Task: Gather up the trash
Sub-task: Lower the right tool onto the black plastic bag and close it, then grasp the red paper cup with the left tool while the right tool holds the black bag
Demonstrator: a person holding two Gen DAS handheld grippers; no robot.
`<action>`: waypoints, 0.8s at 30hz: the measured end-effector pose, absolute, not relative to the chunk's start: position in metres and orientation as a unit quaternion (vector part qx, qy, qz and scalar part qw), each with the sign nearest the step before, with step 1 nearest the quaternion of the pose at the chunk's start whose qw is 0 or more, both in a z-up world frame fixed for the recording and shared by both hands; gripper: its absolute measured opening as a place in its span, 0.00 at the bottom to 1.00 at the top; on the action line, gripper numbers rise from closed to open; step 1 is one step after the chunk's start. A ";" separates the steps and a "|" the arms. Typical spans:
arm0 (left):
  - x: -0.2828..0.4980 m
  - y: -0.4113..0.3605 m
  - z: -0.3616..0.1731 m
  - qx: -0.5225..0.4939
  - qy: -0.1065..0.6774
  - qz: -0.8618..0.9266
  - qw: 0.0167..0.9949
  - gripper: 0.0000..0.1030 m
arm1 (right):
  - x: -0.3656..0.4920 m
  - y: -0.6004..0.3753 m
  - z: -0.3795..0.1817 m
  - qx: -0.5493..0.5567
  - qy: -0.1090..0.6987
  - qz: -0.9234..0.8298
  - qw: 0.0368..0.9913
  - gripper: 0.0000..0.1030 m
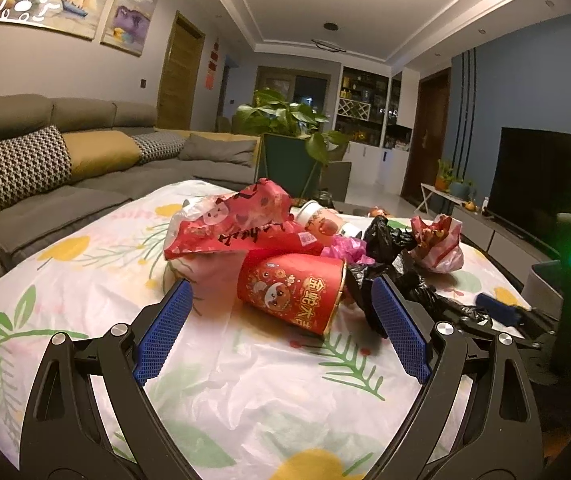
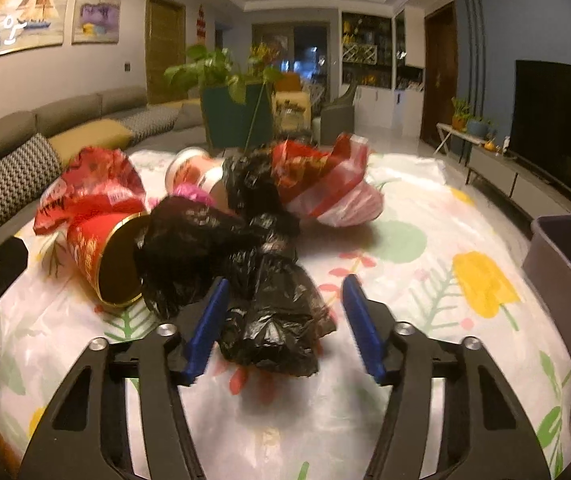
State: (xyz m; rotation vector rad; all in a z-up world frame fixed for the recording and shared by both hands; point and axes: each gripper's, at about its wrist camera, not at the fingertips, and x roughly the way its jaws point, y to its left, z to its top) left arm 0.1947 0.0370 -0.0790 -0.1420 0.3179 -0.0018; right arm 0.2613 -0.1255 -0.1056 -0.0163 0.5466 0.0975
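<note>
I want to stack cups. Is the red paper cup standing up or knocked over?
Knocked over. The red paper cup lies on its side on the tablecloth, its gold-rimmed mouth facing sideways; the right wrist view looks into it.

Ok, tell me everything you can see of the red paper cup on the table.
The red paper cup lies on its side on the floral table cover, its gold-rimmed open mouth toward the black plastic bag. It has cartoon prints and gold Chinese characters; the inside looks dark and apparently empty. Red wrapping rests over its base end, and the bag presses against its rim. Neither gripper touches it.
</note>
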 end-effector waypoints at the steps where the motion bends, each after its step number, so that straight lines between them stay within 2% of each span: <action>1: 0.196 0.036 -0.079 -0.070 0.159 -0.002 0.985 0.87 | 0.264 -0.125 -0.108 -0.010 0.280 0.051 0.959 0.44; 2: 0.197 0.036 -0.079 -0.070 0.161 -0.003 0.984 0.87 | 0.265 -0.124 -0.109 -0.010 0.287 0.054 0.956 0.39; 4: 0.196 0.036 -0.080 -0.070 0.164 -0.005 0.984 0.87 | 0.269 -0.124 -0.112 -0.010 0.300 0.060 0.952 0.23; 7: 0.198 0.037 -0.080 -0.069 0.168 -0.007 0.983 0.87 | 0.266 -0.127 -0.111 -0.001 0.298 0.072 0.952 0.11; 10: 0.199 0.036 -0.080 -0.067 0.172 -0.008 0.983 0.87 | 0.258 -0.131 -0.106 0.012 0.282 0.077 0.956 0.08; 20: 0.214 0.022 -0.078 -0.049 0.194 0.000 0.980 0.84 | 0.212 -0.157 -0.076 0.049 0.216 0.074 0.972 0.07; 24: 0.231 0.012 -0.080 -0.031 0.223 0.011 0.974 0.73 | 0.201 -0.167 -0.066 0.063 0.199 0.073 0.975 0.07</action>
